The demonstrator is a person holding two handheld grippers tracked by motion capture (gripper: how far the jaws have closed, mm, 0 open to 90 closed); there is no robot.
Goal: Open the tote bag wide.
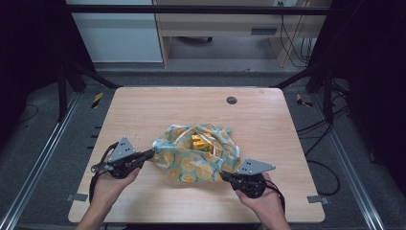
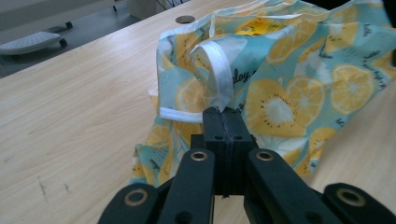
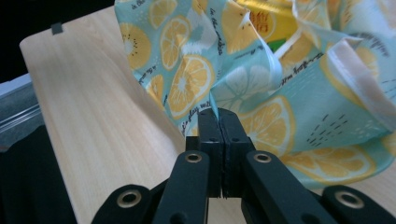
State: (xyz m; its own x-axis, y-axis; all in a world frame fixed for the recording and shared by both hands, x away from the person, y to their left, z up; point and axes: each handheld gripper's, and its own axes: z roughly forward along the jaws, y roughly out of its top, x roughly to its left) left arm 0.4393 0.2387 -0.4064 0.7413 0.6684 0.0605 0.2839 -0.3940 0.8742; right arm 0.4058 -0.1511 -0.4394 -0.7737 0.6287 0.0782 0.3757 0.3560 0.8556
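Now we see the table (image 1: 143, 110), a pale wooden top with a dark round grommet (image 1: 231, 100) near its far edge. On it, a little nearer to us than the middle, lies the bag (image 1: 186, 160), a soft cloth bag printed with lemon and orange slices on light blue, slumped and crumpled with its mouth facing up. White-edged straps (image 2: 219, 70) curl over its folds. Through the open mouth we make out yellow boxes (image 1: 198, 142) and a bit of green beside them; what they are we cannot tell.

Our left hand (image 1: 107, 184) comes in from the lower left and holds the left gripper (image 1: 152, 152), which points level toward the bag's left side. In the left gripper view its jaws are clenched tight on the bag's hem, with a white-trimmed fold rising just above the tips.

Our right hand (image 1: 261, 196) comes in from the lower right with the right gripper (image 1: 222, 176), which points at the bag's near right corner. In the right gripper view its jaws are pinched together on a fold of the cloth, and the fabric fans up and away from the tips.

The two grippers sit at opposite sides of the bag, well apart.
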